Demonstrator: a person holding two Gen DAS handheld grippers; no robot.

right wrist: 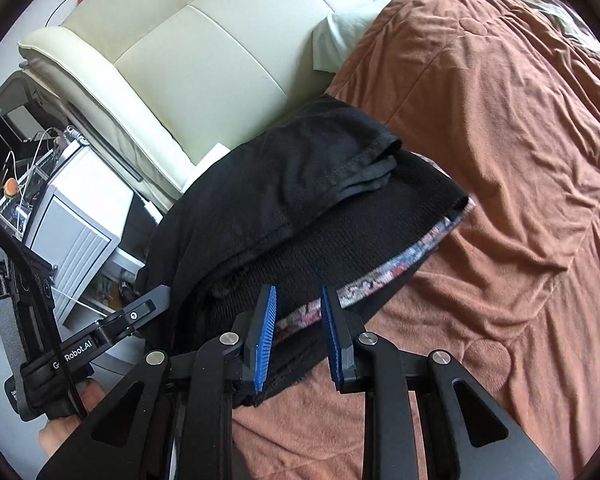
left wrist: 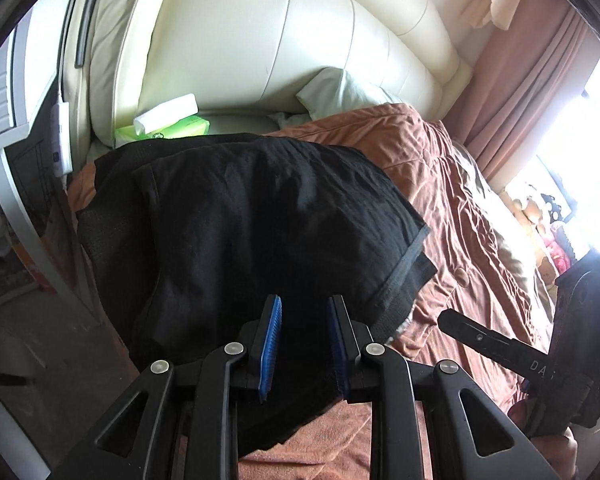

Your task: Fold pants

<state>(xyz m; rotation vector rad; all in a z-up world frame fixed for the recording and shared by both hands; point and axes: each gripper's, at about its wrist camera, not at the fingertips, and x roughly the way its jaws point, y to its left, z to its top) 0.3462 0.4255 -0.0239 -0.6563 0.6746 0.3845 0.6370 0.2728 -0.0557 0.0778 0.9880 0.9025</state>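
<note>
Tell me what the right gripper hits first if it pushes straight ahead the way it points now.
Most likely the black pants: the open right gripper points at their patterned waistband edge, lying on the brown blanket. Depth is unclear.

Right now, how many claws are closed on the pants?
0. The left claw hangs open over the near edge of the black pants; the right claw is open over their patterned waistband.
</note>
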